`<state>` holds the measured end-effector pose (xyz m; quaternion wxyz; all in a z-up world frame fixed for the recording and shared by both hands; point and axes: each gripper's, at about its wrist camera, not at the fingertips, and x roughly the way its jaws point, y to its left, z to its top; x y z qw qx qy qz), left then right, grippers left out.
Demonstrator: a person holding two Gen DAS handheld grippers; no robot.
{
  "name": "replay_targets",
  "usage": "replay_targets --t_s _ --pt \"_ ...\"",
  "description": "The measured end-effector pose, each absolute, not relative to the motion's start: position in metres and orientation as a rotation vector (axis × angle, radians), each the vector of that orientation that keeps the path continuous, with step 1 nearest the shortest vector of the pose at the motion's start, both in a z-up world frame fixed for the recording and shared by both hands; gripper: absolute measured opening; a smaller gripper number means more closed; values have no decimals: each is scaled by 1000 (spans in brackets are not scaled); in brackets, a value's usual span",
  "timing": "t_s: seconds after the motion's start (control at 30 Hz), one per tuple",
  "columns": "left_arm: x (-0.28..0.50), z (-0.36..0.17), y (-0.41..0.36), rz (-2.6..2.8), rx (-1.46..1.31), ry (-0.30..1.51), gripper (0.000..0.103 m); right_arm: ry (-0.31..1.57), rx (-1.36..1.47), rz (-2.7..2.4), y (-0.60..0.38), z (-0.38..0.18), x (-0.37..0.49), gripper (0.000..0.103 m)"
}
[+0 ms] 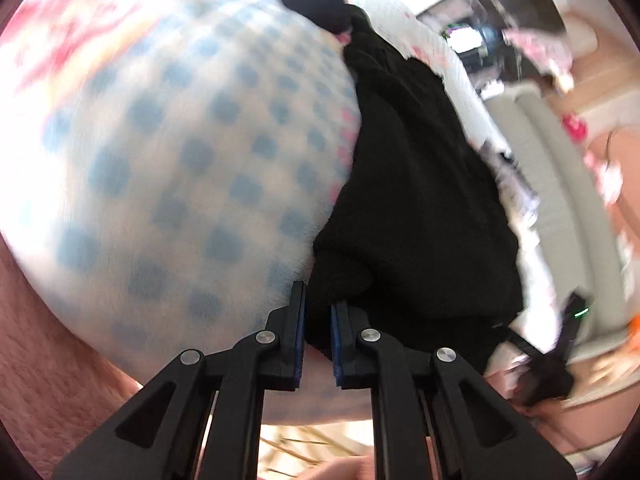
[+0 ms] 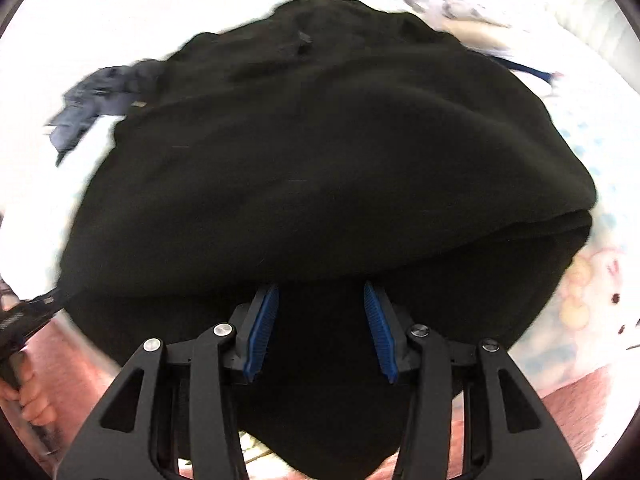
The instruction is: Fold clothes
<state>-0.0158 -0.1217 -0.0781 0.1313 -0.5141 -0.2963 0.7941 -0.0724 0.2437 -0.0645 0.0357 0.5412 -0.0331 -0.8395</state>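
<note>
A black fleece garment [image 1: 420,184] lies bunched on a white bedcover with blue dots [image 1: 180,140]. My left gripper [image 1: 318,296] is shut on the garment's near edge, with a pinch of black cloth between its blue pads. In the right wrist view the same garment [image 2: 320,140] fills the middle as a thick folded heap. My right gripper [image 2: 321,286] stands open at the heap's near edge. Its fingertips are tucked under a fold, and black cloth lies between the spread jaws. A person's hand [image 2: 32,404] shows at the lower left.
A blue-grey garment [image 2: 92,100] lies beyond the black one on the left, and a striped cloth [image 2: 460,4] at the far right. The bedcover carries cartoon prints [image 2: 592,292]. A grey padded edge [image 1: 560,184] runs along the right. Pink carpet [image 1: 40,340] is below.
</note>
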Motion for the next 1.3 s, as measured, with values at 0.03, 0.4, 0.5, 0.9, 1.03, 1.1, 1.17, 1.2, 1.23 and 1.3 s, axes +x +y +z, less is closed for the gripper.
replay_targets --t_s 0.03,0.4,0.5,0.9,1.03,1.1,1.17,1.2,1.23,1.3 --pt "-13 -72 -119 2334 -1487 -804 15 -130 1676 -2579 248 -64 -74 46" --pt "-24 -40 -58 2488 -1372 -89 15 -60 1549 -2258 176 -46 -63 52" --pt "-24 -29 -66 2520 -1299 -226 12 43 1555 -2255 154 -52 -61 57" --pt "-7 -67 -130 2387 -1362 -883 7 -2 1606 -2413 178 -60 -79 55" --pt "2 -64 -137 2459 -1427 -818 0 45 1563 -2556 192 -38 -81 56" --pt "5 -60 -144 2474 -1453 -818 0 95 1497 -2619 198 -17 -78 58" --pt "5 -53 -143 2470 -1431 -780 0 114 1479 -2618 203 -4 -77 59" --pt "4 -47 -138 2476 -1412 -722 0 94 1484 -2592 206 -1 -78 60" --pt "1 -42 -129 2482 -1394 -659 0 57 1492 -2563 210 -1 -75 61" --pt "-6 -32 -107 2489 -1358 -527 1 49 1514 -2533 207 -9 -74 61"
